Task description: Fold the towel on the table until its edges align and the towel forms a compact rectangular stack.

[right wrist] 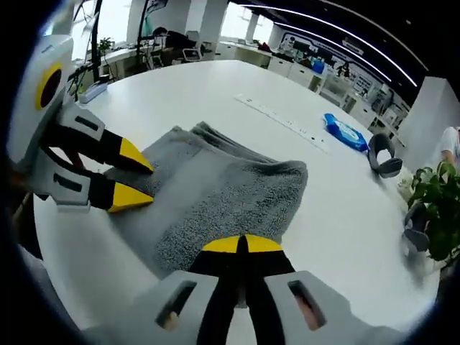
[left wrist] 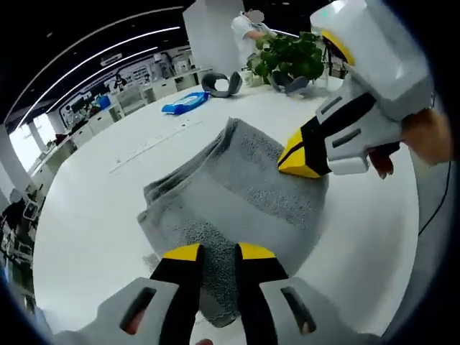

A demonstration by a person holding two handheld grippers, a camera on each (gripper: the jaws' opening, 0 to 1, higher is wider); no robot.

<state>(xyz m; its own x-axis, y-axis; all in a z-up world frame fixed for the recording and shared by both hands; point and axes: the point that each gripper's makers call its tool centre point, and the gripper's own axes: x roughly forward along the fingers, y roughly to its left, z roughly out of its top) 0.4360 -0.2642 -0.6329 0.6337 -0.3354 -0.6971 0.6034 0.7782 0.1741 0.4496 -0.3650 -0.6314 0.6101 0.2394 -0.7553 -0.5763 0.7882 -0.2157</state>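
One broad white table point(left wrist: 108, 215), smooth and round-edged, carries a single grey terry towel point(left wrist: 237, 194), its looped pile coarse and nubbly, folded into a thick, roughly rectangular pad of several layers. In the left gripper view the towel lies at the centre of the picture, its long axis running from about 7 o'clock up toward 1 o'clock, with the stacked fold edges showing as ridges along the 10 o'clock side. In the right gripper view the towel point(right wrist: 215, 201) sits mid-frame, with those layered edges at its 12 o'clock end.

Two grippers, grey-bodied with black jaws tipped in yellow, work at the cloth. The left gripper point(left wrist: 219, 253) rises from 6 o'clock with its jaws narrowly parted over the towel's near edge; in the right gripper view it point(right wrist: 136, 178) enters from 9 o'clock, jaws spread apart, tips at the towel's edge. The right gripper point(right wrist: 243, 246) has its jaws pressed together at the towel's near edge, though whether cloth is pinched cannot be told; in the left gripper view it point(left wrist: 298, 162) comes in from 2 o'clock, tips on the towel.

Beyond, at 12 o'clock in the left gripper view, stand one leafy green plant point(left wrist: 287, 57), one grey neck pillow point(left wrist: 221, 84) and one blue packet point(left wrist: 185, 103).
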